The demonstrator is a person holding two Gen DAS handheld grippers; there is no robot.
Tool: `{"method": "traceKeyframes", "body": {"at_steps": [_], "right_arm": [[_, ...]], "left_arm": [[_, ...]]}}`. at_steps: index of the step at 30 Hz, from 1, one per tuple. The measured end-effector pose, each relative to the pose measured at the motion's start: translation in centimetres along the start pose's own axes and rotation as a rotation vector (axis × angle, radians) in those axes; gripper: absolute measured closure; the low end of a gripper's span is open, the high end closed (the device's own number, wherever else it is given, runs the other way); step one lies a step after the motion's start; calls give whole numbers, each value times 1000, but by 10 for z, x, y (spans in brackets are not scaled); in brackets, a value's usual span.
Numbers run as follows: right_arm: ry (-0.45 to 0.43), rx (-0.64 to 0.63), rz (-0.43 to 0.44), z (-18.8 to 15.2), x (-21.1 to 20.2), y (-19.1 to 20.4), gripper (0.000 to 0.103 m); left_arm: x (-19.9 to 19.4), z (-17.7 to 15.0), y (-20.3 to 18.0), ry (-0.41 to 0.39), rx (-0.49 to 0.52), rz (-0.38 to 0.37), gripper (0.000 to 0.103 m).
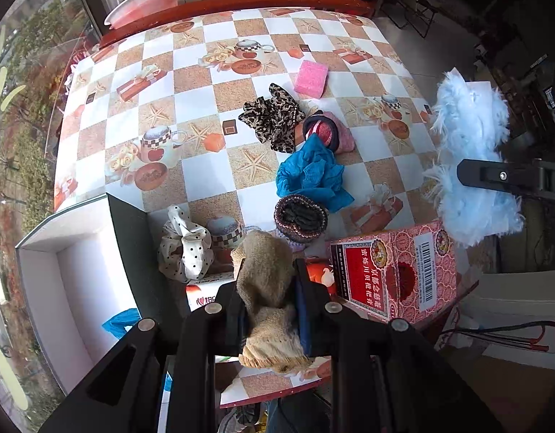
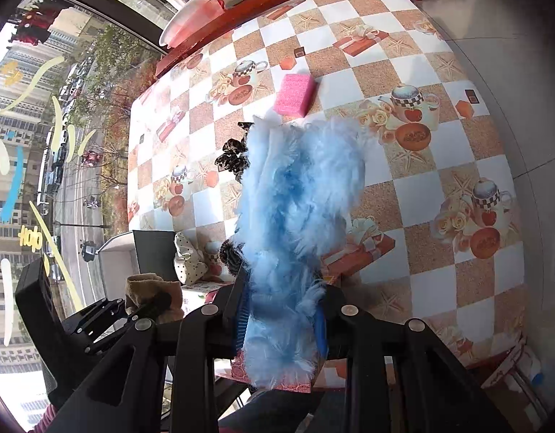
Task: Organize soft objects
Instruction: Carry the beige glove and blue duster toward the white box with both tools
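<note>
My left gripper (image 1: 270, 274) is shut on a beige knitted sock (image 1: 266, 288) and holds it above the near edge of the checkered table (image 1: 190, 83). My right gripper (image 2: 282, 288) is shut on a fluffy light-blue feathery piece (image 2: 299, 198), which hangs over the table's right side and also shows in the left wrist view (image 1: 472, 144). Lying on the table are a pink sponge (image 1: 311, 78), a leopard-print scrunchie (image 1: 273, 117), a pink-red knitted piece (image 1: 327, 133), a crumpled blue cloth (image 1: 309, 175), a dark knitted piece (image 1: 300, 216) and a white polka-dot scrunchie (image 1: 185, 249).
An open white box (image 1: 61, 281) with a dark flap stands at the near left corner. A red printed carton (image 1: 396, 274) lies at the near right. A pink basin (image 1: 144, 1) sits beyond the table's far wooden rail. A window runs along the left.
</note>
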State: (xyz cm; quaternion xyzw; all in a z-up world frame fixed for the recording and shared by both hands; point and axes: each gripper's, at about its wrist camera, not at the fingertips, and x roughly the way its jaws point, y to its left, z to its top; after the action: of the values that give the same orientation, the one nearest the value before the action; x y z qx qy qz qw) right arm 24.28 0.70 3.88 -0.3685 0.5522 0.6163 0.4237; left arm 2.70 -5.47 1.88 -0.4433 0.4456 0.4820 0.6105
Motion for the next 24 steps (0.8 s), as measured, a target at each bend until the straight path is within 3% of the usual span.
{"method": "traceKeyframes", "body": {"at_steps": [7,24], "right_arm": [[-5,-206,-75,-43,-12,57,72],[111,-441,-128,-107,35,134,72]], "left_arm": [[-20,-26,5,-30,26,23,80],[-40,-71,39,-76,-32,93,80]]}}
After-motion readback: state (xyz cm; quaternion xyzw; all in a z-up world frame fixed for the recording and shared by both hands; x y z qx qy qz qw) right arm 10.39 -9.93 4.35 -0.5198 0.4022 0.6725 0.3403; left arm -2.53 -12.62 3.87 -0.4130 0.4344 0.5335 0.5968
